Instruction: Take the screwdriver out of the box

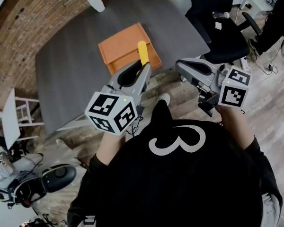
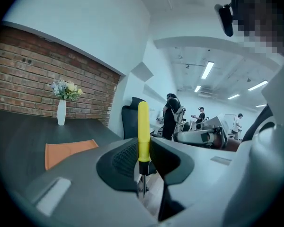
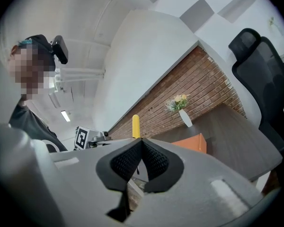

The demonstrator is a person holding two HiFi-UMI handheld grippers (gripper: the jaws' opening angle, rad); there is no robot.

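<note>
L tool view: left tool (image 2: 143,148) pinches screwdriver (image 2: 143,126) low on its smooth yellow handle, upright, in mid-air off the bench (image 1: 71,70). Head view adds: flat orange box (image 1: 128,48) by bench's near edge, partly hidden behind L tool. Right tool (image 3: 141,143) pressed together, empty. White vase (image 2: 61,112) at far edge; black chair (image 1: 222,37) beside bench.

Left tongs (image 1: 143,72) gripping a yellow screwdriver (image 1: 142,52) upright, orange box (image 1: 118,48) behind it on the dark worktop (image 1: 71,65), right tongs (image 1: 181,66) raised alongside, white vase (image 1: 95,1) beyond.
</note>
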